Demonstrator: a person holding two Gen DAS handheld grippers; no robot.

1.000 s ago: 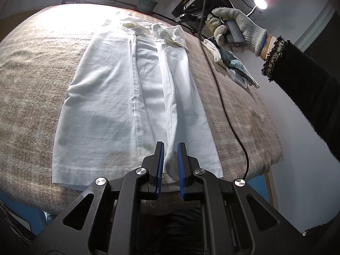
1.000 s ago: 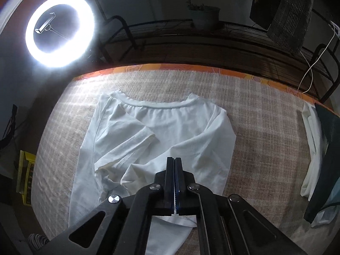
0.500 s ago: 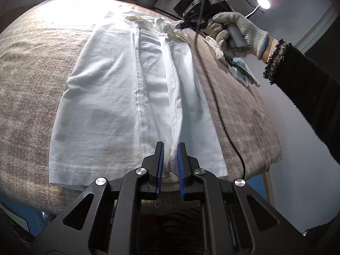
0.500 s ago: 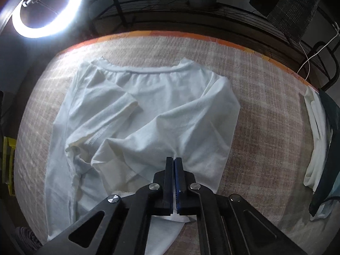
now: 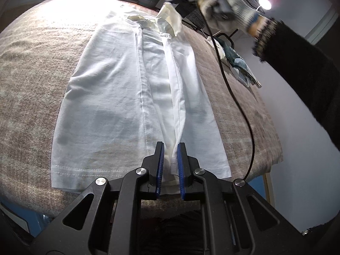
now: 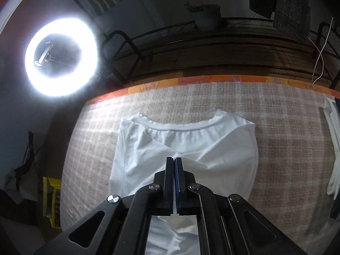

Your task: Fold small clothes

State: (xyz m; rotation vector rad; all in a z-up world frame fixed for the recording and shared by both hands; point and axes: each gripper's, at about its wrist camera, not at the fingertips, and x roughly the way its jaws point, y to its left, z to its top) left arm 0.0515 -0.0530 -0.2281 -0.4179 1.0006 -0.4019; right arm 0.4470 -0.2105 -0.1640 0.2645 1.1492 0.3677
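A white T-shirt (image 5: pixel 119 97) lies lengthwise on the beige woven cover, its right side folded in over the middle. My left gripper (image 5: pixel 170 148) is closed on the folded hem edge at the near end. In the right wrist view the shirt (image 6: pixel 223 144) shows its collar end, and my right gripper (image 6: pixel 174 163) is shut on the sleeve fabric, lifting it above the shirt. In the left wrist view the gloved right hand (image 5: pixel 225 2) holds that sleeve (image 5: pixel 170 19) up at the far end.
A small pile of other clothes (image 5: pixel 235 63) lies at the table's right edge, also in the right wrist view (image 6: pixel 331 148). A black cable (image 5: pixel 244 116) hangs across the right side. A ring light (image 6: pixel 60 57) and a metal rack (image 6: pixel 212 48) stand behind the table.
My right gripper has lifted the sleeve up off the shirt and drawn it toward the collar end. My left gripper stays clamped on the hem.
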